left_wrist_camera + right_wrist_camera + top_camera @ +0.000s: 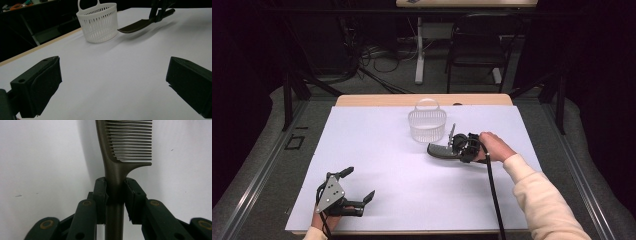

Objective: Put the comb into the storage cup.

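Note:
A dark comb (439,150) lies nearly level just above the white sheet, right of centre. My right gripper (455,148) is shut on its handle, and in the right gripper view the comb (125,145) runs up from between the two pads (101,192), teeth to the right. A white slotted basket (427,125) with a loop handle stands just behind the comb's tip. My left gripper (359,183) rests near the front left edge, open and holding nothing. Its own view (113,82) looks toward the basket (98,22) and the lifted comb (136,25).
The white sheet (377,150) covers most of the wooden table (362,100). A black chair (477,45) and a table leg with cables (418,55) stand on the floor beyond the far edge. The right gripper's cable (493,190) trails toward the front.

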